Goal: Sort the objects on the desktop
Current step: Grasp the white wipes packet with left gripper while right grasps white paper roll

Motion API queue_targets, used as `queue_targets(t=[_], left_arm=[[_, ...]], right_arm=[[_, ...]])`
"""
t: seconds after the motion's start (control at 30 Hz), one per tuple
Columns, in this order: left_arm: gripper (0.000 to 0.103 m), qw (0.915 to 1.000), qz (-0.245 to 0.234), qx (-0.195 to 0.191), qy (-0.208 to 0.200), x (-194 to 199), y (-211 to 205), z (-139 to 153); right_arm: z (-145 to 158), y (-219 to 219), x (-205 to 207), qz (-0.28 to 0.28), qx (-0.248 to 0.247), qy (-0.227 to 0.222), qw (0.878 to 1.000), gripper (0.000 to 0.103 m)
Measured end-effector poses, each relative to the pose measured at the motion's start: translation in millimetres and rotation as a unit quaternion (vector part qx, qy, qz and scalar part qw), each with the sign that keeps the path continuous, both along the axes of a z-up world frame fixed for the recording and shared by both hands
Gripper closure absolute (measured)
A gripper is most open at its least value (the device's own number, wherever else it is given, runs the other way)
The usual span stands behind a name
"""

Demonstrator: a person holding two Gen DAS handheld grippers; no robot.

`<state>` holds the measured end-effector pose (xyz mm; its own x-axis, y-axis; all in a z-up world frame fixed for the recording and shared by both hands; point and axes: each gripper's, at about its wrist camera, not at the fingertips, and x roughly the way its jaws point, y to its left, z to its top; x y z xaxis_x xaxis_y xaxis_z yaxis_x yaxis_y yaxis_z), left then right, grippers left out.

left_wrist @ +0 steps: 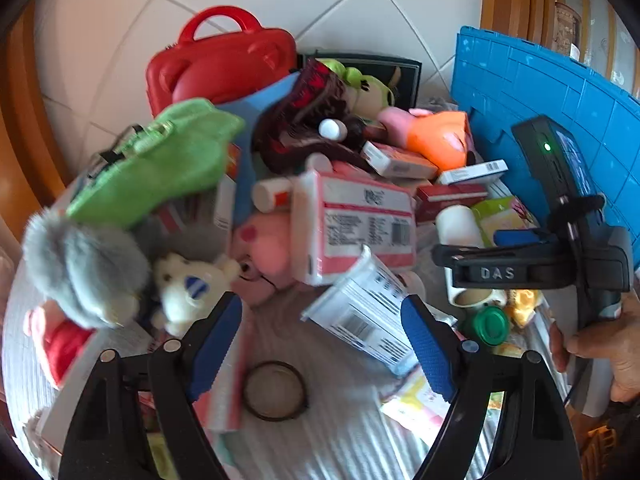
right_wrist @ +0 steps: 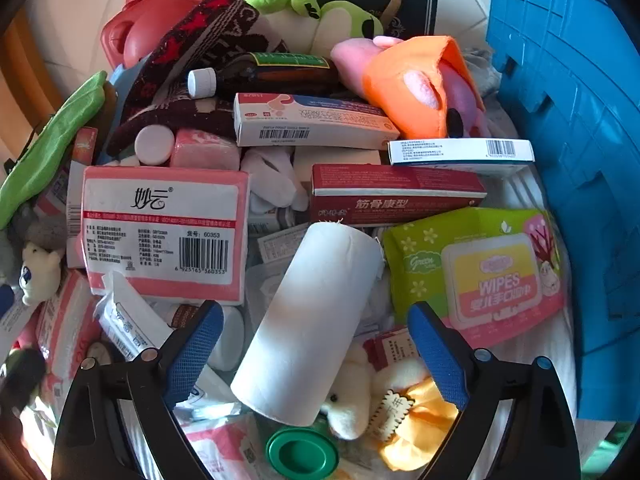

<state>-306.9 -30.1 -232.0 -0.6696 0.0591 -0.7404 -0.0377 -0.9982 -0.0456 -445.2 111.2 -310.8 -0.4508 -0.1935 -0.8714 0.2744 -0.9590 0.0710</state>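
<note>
My right gripper (right_wrist: pixel 316 356) has its jaws spread wide, and a white paper roll (right_wrist: pixel 308 320) lies slanted in the gap between them, touching neither blue pad as far as I can see. Just below the roll, close to my wrist, sit a green round lid (right_wrist: pixel 302 454) and a small cream plush with a yellow bow (right_wrist: pixel 384 404). Beyond the right jaw lies a green and pink wipes pack (right_wrist: pixel 480 276); beyond the left jaw, a pink tissue pack (right_wrist: pixel 160 232) with a barcode. Further ahead are a red medicine box (right_wrist: pixel 396 194), a white medicine box (right_wrist: pixel 312 126) and an orange and pink plush (right_wrist: pixel 420 84), with a blue crate (right_wrist: pixel 568 120) standing off to the right.

My left gripper (left_wrist: pixel 322 344) is also spread open and holds nothing. Between its jaws I see striped cloth (left_wrist: pixel 340 432), with a dark ring (left_wrist: pixel 275 391) lying on it nearer my wrist. A white packet with a barcode (left_wrist: pixel 364 316) lies just inside the right jaw (touching or not, I cannot tell). Off the left jaw tip are a white bear plush (left_wrist: pixel 188 288) and a blurred grey furry toy (left_wrist: pixel 84 268). Straight ahead is the pink tissue pack (left_wrist: pixel 356 224), further out a green cloth pouch (left_wrist: pixel 160 160) and a red plastic case (left_wrist: pixel 220 64). The right gripper shows far right in this view
</note>
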Motion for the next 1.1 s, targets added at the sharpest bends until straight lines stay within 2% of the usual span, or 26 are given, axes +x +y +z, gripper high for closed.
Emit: queue_targets(t=[0.13,0.3,0.5,0.6,0.63,0.7,0.77,0.83,0.87,0.93,1.0,1.1], left_arm=[[0.021,0.9985,0.004,0.05,-0.021,0.0,15.1,-22.2],[0.021,0.9937,0.043,0.096,-0.038,-16.2,15.7,-41.0],[0.021,0.9875,0.091,0.111,-0.065,-35.2,16.8,-68.1],[0.021,0.9776,0.099,0.169,-0.077,-40.3,5.4,-80.0],[0.021,0.9767,0.095,0.176,-0.078,-40.5,4.1,-82.0],[0.036,0.9793,0.074,0.176,-0.068,-37.4,6.0,-79.2],[0.048,0.9841,0.057,0.156,-0.063,-34.5,11.5,-75.5],[0.059,0.9828,0.045,0.166,-0.066,-31.9,8.4,-75.8],[0.061,0.9825,0.041,0.169,-0.067,-29.6,5.5,-75.6],[0.064,0.9841,0.033,0.162,-0.065,-25.5,0.7,-73.2],[0.066,0.986,0.023,0.153,-0.062,-21.6,-1.4,-68.7],[0.068,0.9896,0.004,0.136,-0.047,-17.6,-1.1,-56.0]], right_arm=[[-5.9,-0.6,-2.2,0.021,0.005,0.0,1.0,0.008],[-14.3,3.7,-7.9,0.04,0.01,-0.007,0.999,0.008],[-24.1,13.7,-17.8,0.043,-0.006,-0.025,0.999,0.009],[-28.3,11.5,-20.3,0.051,-0.007,-0.031,0.998,0.012],[-30.2,10.0,-21.5,0.053,-0.009,-0.034,0.998,0.013],[-35.5,8.2,-22.5,0.056,-0.017,-0.045,0.997,0.015],[-36.3,7.0,-20.6,0.055,-0.013,-0.036,0.998,0.015],[-35.0,6.4,-18.5,0.055,-0.005,-0.028,0.998,0.016],[-32.5,8.5,-16.8,0.054,-0.008,-0.022,0.998,0.022],[-25.9,18.6,-15.4,0.044,-0.019,-0.018,0.999,0.048],[-22.2,28.6,-15.9,0.036,-0.036,-0.023,0.998,0.052],[-19.2,30.7,-10.7,0.04,-0.03,-0.021,0.999,0.056]])
